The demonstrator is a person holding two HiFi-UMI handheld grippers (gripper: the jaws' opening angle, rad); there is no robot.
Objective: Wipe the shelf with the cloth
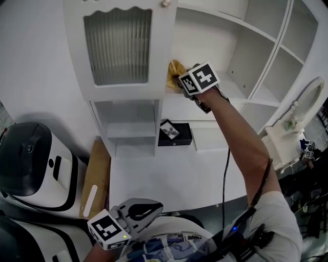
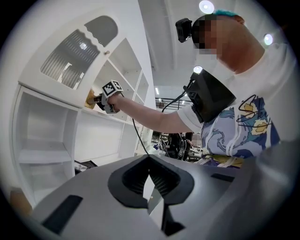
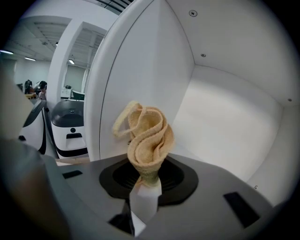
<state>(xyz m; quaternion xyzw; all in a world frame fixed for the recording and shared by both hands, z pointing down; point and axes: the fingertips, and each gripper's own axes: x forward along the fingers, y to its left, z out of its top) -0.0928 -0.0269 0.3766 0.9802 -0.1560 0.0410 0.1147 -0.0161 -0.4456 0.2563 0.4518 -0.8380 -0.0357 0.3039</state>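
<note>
right gripper (image 3: 145, 182) clamped on yellow cloth (image 3: 147, 138) | cloth at 12 o'clock, inside upper shelf (image 1: 237, 91), beside cabinet door (image 1: 118, 46) | left gripper (image 2: 151, 182) jaws together, empty, 7 o'clock

A tall white shelf cabinet (image 1: 205, 36), with open compartments and a scallop-topped door of ribbed frosted glass (image 1: 118, 46), stands on a plain white counter (image 1: 169, 179). A small black open box (image 1: 174, 134) sits on the counter below the lowest shelf. A pale wooden board (image 1: 97, 176) lies along the counter's left edge, between it and a rounded white-and-black machine (image 1: 36, 164). At the right stands an ornate white oval mirror (image 1: 309, 100), and round ceiling lamps (image 2: 206, 6) glow brightly overhead in the white room.
</note>
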